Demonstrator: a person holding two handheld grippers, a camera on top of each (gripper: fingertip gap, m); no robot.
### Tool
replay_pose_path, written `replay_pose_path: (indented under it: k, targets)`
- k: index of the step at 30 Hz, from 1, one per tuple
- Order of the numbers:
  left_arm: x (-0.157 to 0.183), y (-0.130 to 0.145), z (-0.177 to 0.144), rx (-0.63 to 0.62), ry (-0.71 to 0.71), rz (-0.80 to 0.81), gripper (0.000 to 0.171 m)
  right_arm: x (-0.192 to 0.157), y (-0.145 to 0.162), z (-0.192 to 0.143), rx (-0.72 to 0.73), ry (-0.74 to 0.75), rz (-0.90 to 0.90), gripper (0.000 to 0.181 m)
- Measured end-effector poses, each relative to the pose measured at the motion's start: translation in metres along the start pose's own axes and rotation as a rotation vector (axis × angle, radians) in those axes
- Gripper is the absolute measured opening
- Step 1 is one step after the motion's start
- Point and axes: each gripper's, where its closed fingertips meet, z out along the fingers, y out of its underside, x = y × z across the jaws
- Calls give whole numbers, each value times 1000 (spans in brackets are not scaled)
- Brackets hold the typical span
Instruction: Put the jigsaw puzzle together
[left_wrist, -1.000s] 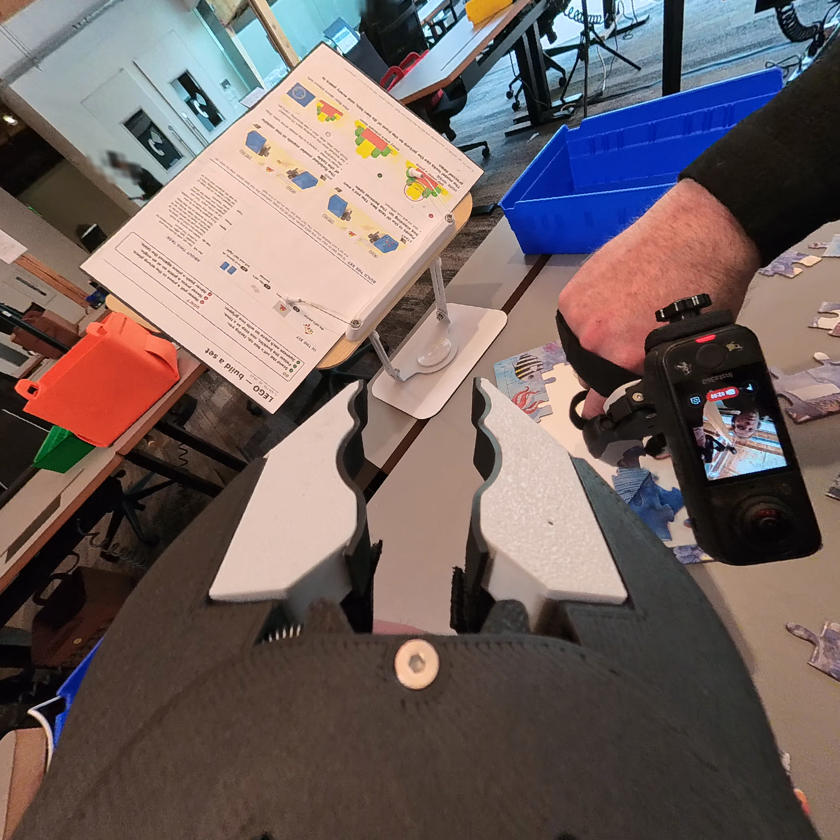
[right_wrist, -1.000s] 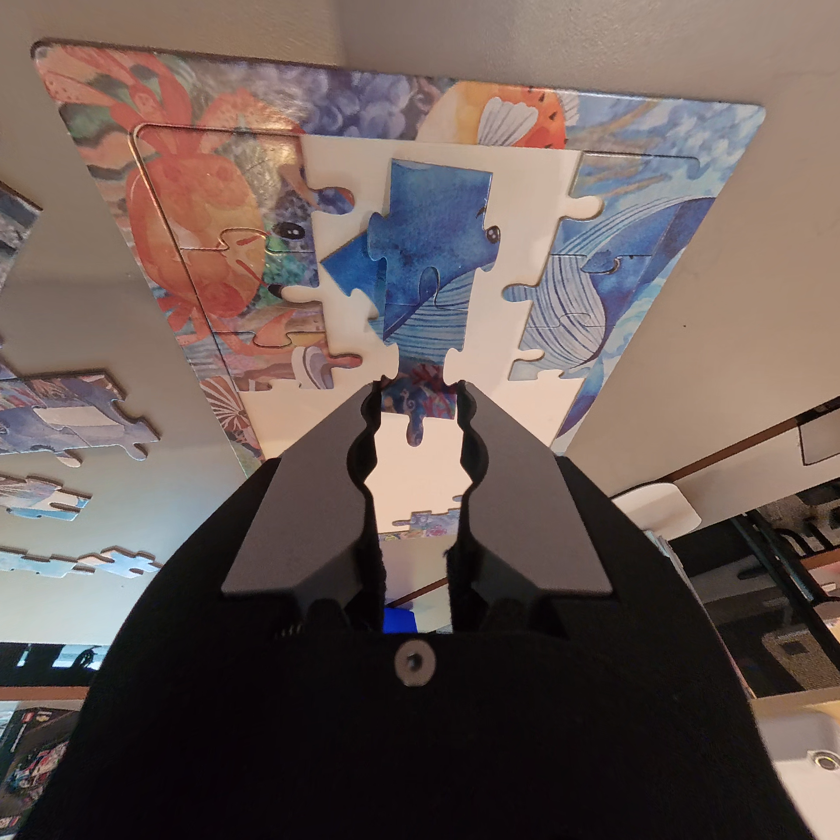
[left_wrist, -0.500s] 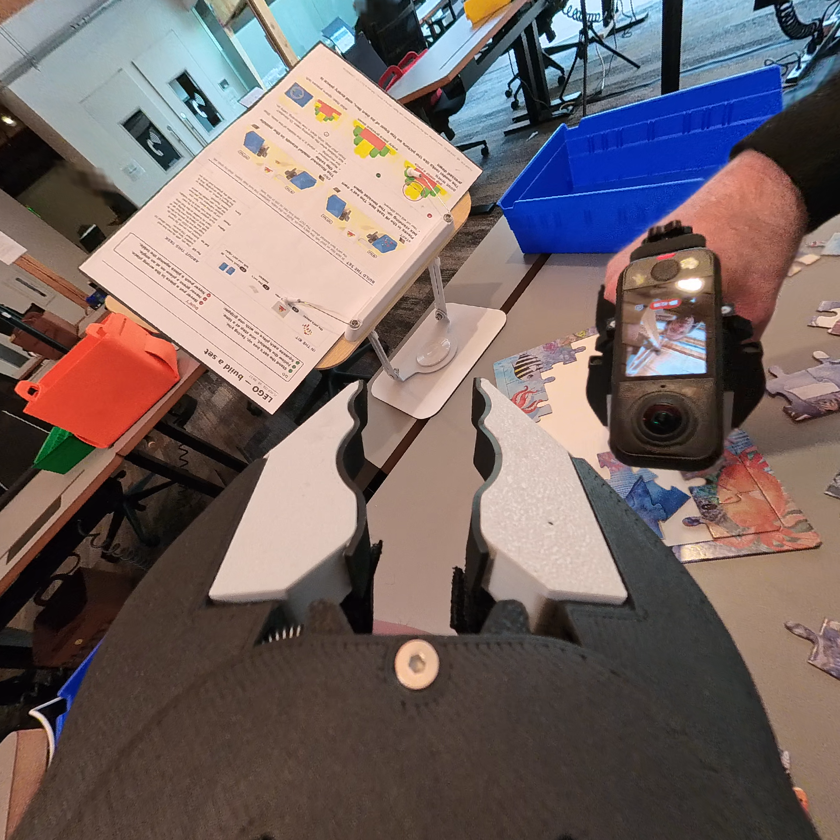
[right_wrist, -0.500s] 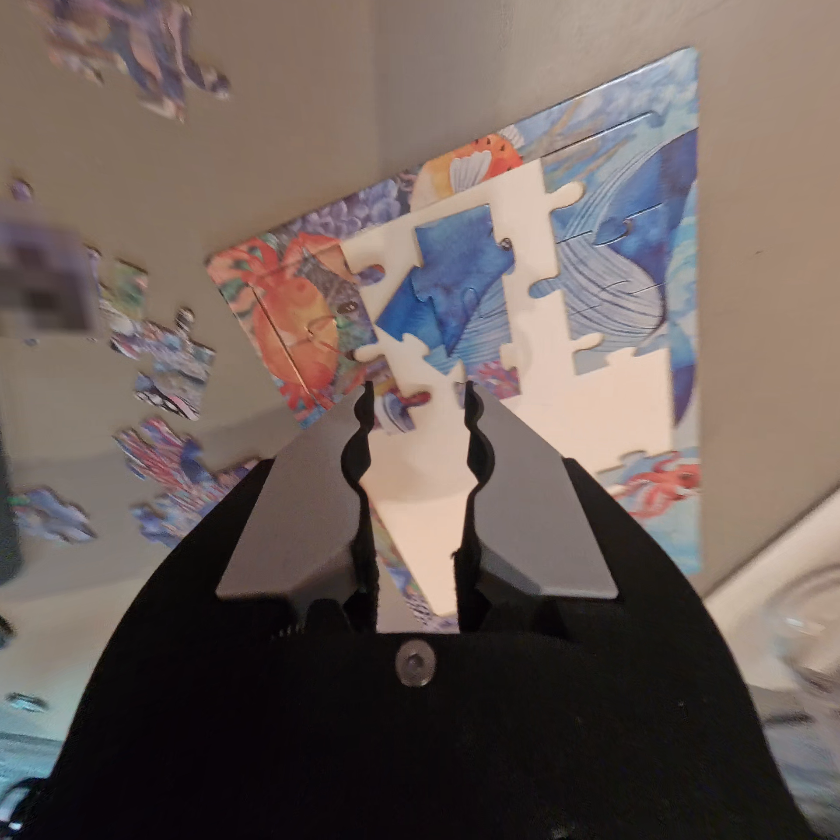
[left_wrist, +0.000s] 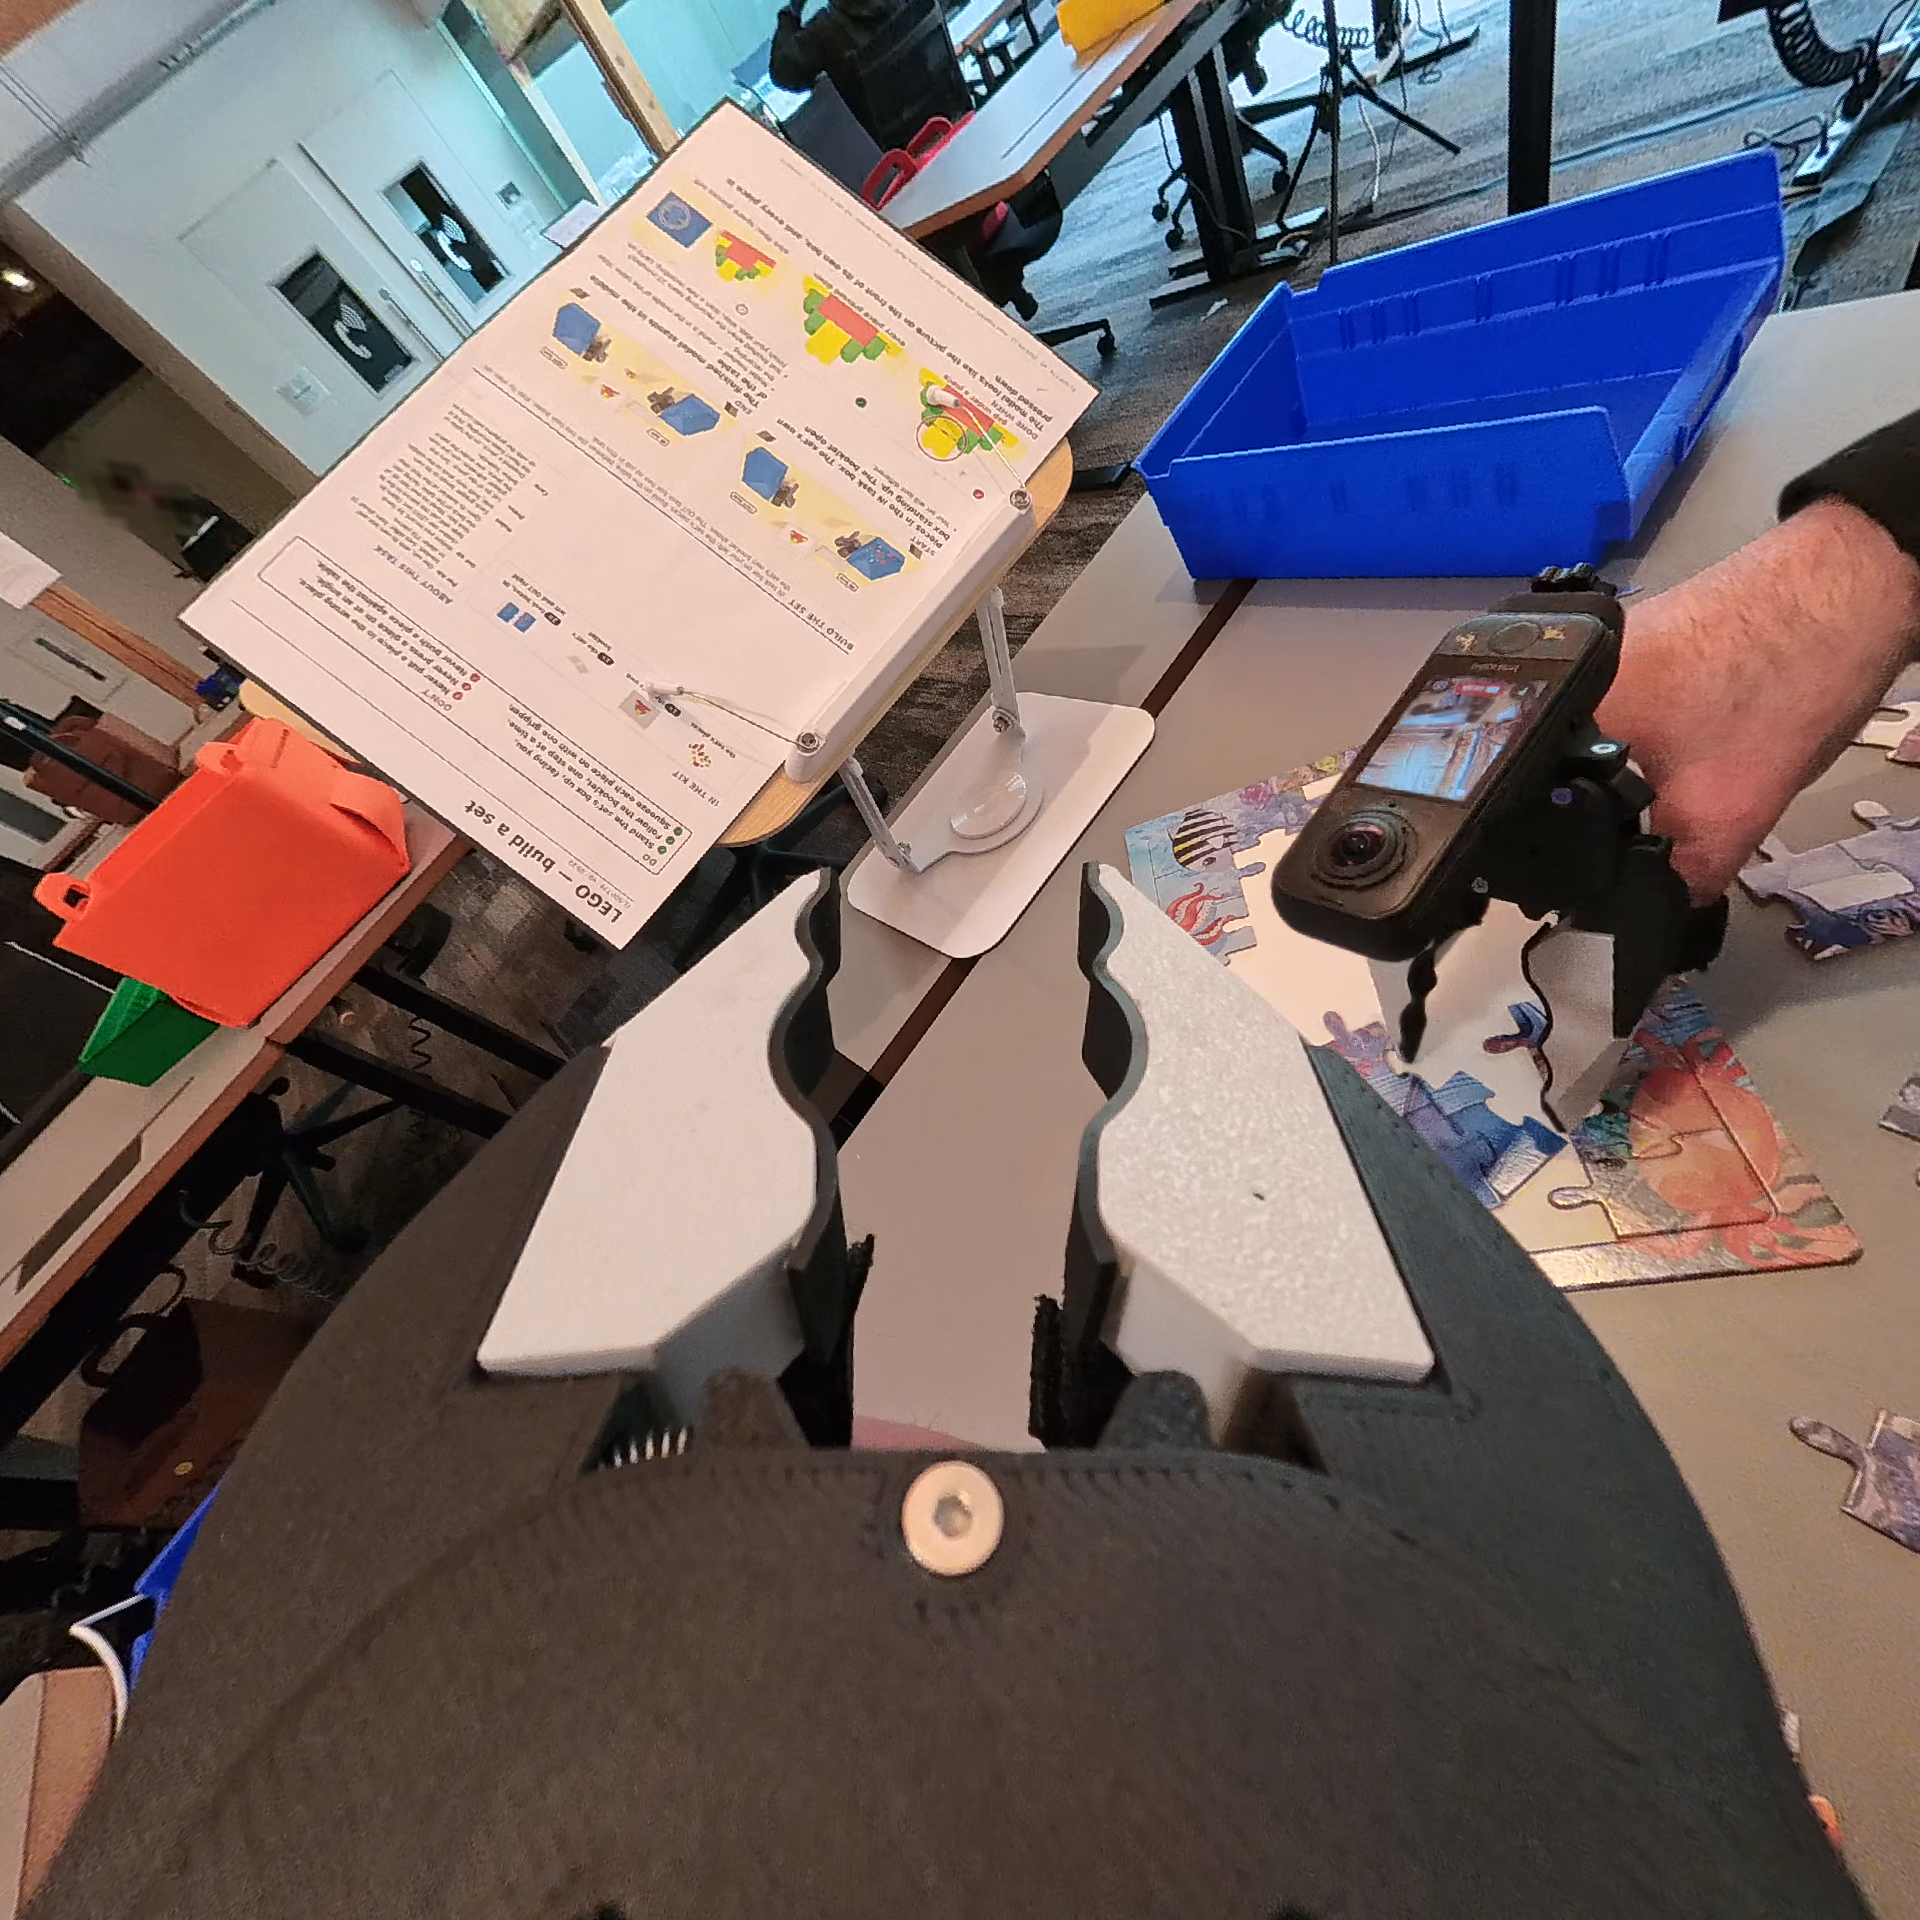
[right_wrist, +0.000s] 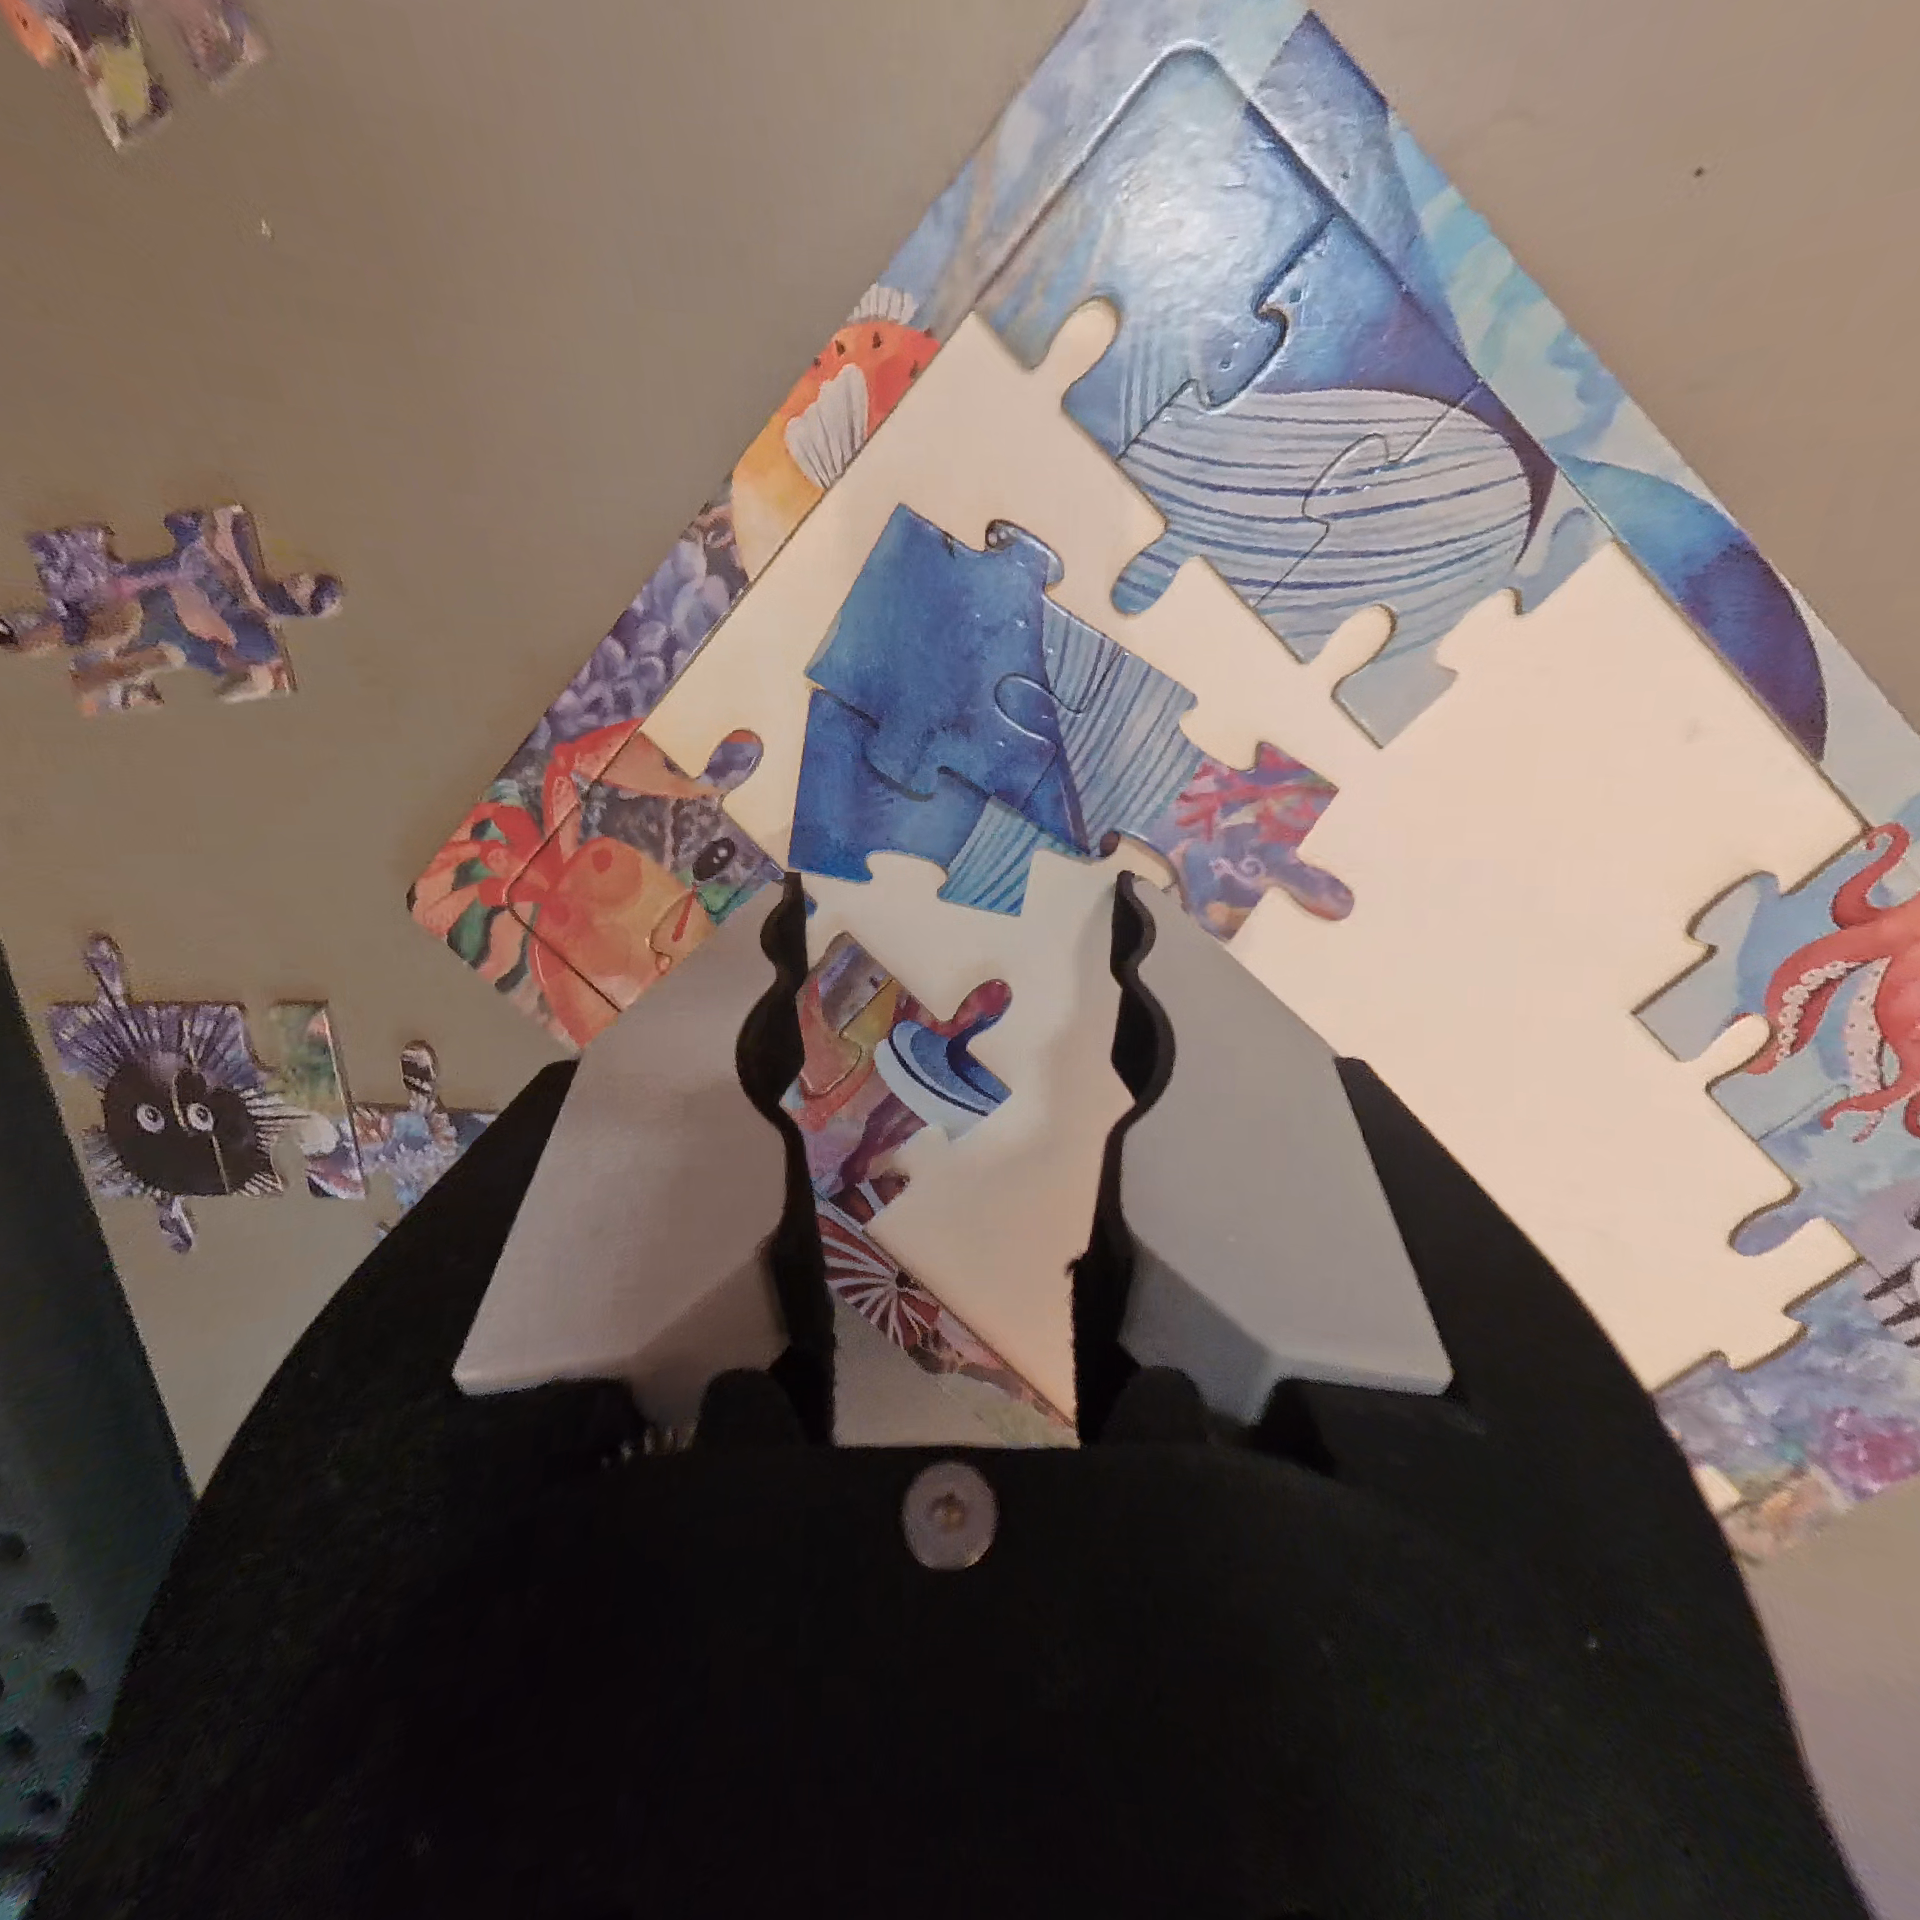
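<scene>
The jigsaw board (right_wrist: 1507, 831) lies on the grey table with much of its cream base bare. Whale pieces (right_wrist: 1330, 499) sit in place at its far side, a crab (right_wrist: 582, 894) at its left corner and an octopus (right_wrist: 1849, 997) at the right. A joined cluster of blue whale pieces (right_wrist: 966, 717) lies loose and askew on the bare base. My right gripper (right_wrist: 958, 894) is open and empty, hovering just short of that cluster. In the left wrist view it (left_wrist: 1507, 1039) hangs over the board (left_wrist: 1309, 977). My left gripper (left_wrist: 956, 883) is open and empty, off the board's left side.
Loose pieces lie on the table left of the board (right_wrist: 166, 613), among them a sea urchin piece (right_wrist: 177, 1112). A blue bin (left_wrist: 1455, 416) stands at the far table edge. A tilted stand holding an instruction sheet (left_wrist: 644, 520) is ahead of my left gripper. An orange box (left_wrist: 229, 873) sits on another table. The octopus (right_wrist: 1849, 997) is about 12 cm from my right fingertips.
My right gripper has risen off the board and turned, so the board now lies cornerwise in its view; the hand moved right. My left gripper has not moved.
</scene>
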Motion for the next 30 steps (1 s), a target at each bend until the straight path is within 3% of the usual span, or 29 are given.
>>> replay_pose_path:
  k: [9, 13, 19, 30]
  targets:
    - [1, 0, 1, -3, 1, 3, 44, -5, -2, 4, 14, 110, 102, 59]
    - [1, -1, 0, 0, 0, 4, 44, -8, -4, 4, 42, 137, 163, 43]
    - [0, -2, -3, 5, -2, 3, 44, -11, -7, 5, 73, 119, 204, 51]
    - [-1, -2, -4, 8, -7, -1, 44, -10, -9, 6, 92, 181, 198, 44]
